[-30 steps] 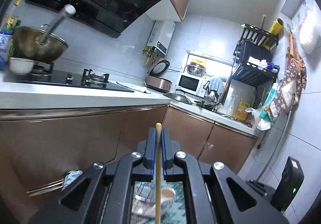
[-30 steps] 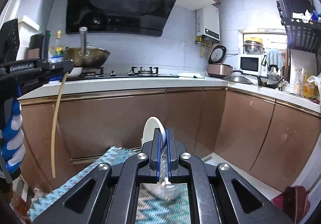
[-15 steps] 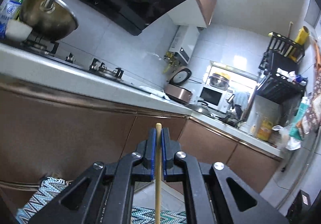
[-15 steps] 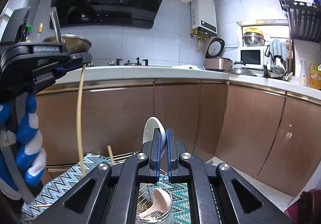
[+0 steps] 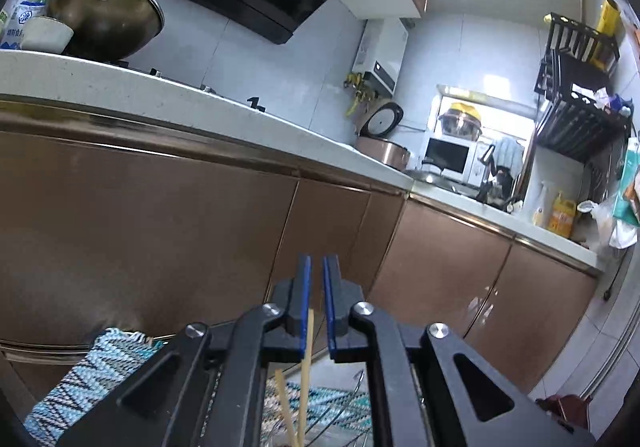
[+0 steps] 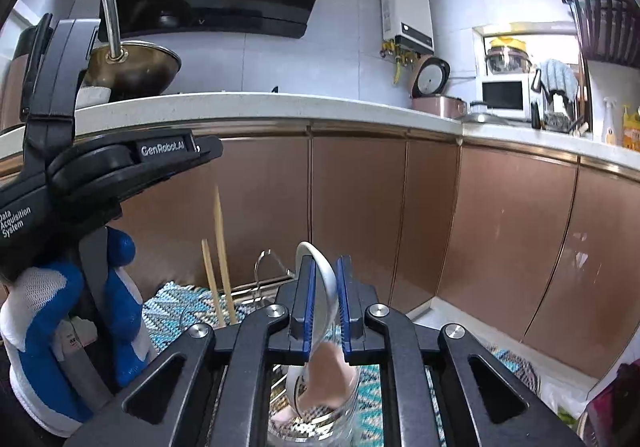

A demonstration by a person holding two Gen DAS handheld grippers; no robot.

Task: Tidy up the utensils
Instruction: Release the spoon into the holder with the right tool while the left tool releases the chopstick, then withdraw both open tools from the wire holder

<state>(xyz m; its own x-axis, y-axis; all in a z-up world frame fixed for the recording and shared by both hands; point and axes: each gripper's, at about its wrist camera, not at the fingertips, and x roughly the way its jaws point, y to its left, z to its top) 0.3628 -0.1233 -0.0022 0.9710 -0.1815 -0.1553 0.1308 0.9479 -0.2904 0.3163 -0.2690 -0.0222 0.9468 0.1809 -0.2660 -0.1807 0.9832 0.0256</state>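
Wooden chopsticks [image 6: 222, 271], glossy white spoon [image 6: 320, 279], woven mat [image 5: 92, 371].

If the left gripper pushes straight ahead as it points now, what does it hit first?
Likely the brown cabinet door under the counter; nothing shows between the left gripper and it, though depth is unclear.

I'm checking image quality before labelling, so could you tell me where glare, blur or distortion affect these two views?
Left wrist: the window is blown out, the countertop bows from fisheye, and the chopstick is slightly soft. Right wrist: the spoon is sharp above, blurred below.
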